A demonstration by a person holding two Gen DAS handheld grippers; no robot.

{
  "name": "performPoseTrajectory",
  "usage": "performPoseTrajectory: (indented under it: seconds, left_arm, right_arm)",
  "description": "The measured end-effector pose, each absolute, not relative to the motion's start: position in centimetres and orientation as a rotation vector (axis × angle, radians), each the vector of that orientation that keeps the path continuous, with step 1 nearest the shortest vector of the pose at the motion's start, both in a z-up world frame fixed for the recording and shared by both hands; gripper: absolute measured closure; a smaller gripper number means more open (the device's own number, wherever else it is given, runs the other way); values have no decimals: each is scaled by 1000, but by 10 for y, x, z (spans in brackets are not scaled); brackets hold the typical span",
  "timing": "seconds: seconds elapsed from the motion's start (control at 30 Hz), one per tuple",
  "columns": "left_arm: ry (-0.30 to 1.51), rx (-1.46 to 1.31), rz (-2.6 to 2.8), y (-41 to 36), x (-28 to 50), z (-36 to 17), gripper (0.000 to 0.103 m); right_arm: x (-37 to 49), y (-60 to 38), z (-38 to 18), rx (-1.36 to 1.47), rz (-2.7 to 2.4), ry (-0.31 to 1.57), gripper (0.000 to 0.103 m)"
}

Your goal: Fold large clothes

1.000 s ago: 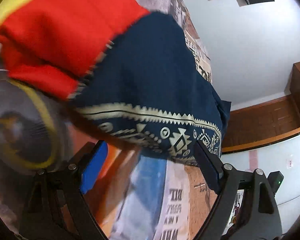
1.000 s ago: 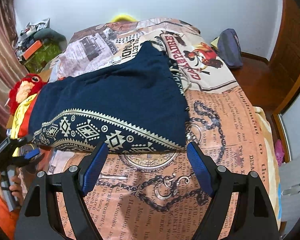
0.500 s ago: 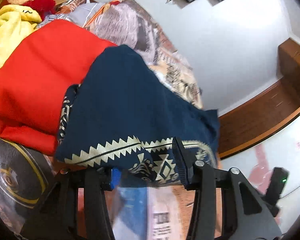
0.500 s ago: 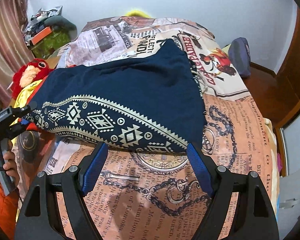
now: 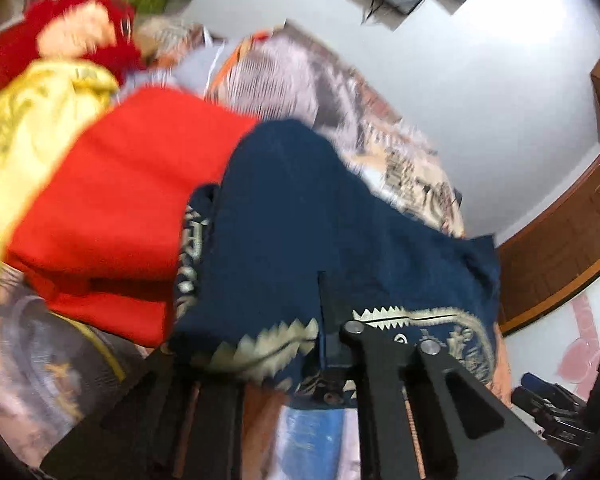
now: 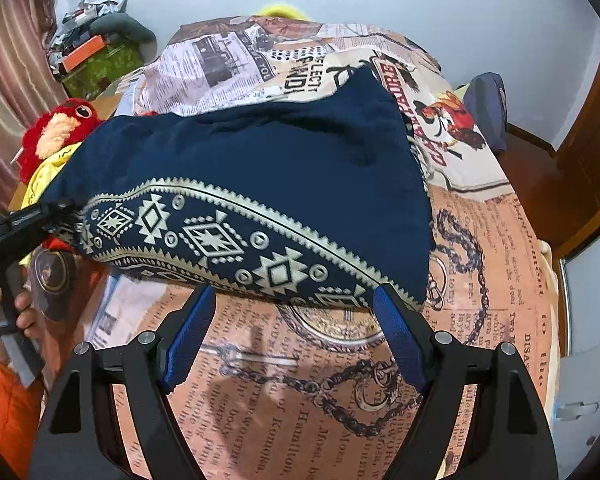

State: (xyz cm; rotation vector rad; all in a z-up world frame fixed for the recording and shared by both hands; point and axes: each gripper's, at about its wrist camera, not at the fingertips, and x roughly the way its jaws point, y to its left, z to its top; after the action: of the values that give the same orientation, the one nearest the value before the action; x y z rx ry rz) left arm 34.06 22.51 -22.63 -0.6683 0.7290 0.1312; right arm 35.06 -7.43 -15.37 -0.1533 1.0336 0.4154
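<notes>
Garment: a large navy cloth (image 6: 260, 168) with a cream geometric border lies spread across the bed, its patterned hem toward the near edge and one plain corner reaching up toward the pillow end.
Left gripper: the left gripper (image 5: 320, 344) has its jaws pressed together on the patterned hem of the navy cloth, having just been closing with that hem between them; the view from it is blurred. In the right wrist view it (image 6: 32, 220) shows at the left corner of the cloth, the fabric bunched at its tip.
Left hand: a hand (image 6: 12, 316) wraps the gripper's handle below, with an orange sleeve (image 6: 4, 408) under it.
Right gripper: the right gripper (image 6: 292, 332) hangs with its jaws spread wide, the blue pads just at the near hem of the cloth on either side of a border motif, not pressing on it.
Bed: the bedsheet (image 6: 480, 280) is printed like old newspaper, with a pocket watch and chain drawn beneath the right gripper.
Beside the cloth: a red garment (image 5: 120, 200) lies against the navy cloth's left edge, a yellow garment (image 5: 32, 120) beyond it, and a red plush toy (image 6: 60, 128) past those.
Wall side: a dark blue bag (image 6: 486, 108) sits at the far right of the bed, near the white wall.
</notes>
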Motion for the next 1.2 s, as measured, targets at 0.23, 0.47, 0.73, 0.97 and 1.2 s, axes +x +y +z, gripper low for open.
performPoseTrajectory:
  seconds: [0.23,0.47,0.73,0.97,1.2]
  left_arm:
    - [533,-612,82,231,315,-154,99]
    - [517,-541,159,253,280,-146,99]
    - [565,-388,119,220,284,-154,99]
    - [524,-266,6,162,317,-117,99]
    - [535,-179,-170,80,351,-96,99]
  right_arm:
    - [361,-35,-127,-166,453,986,25]
    - [364,41,-145,-213,576,1025,25]
    - [342,92,-209,-374,663,1101,23]
    - [348,56,-194,-248,723,1125,25]
    - [345,-63,-158,-73,568,1050,25]
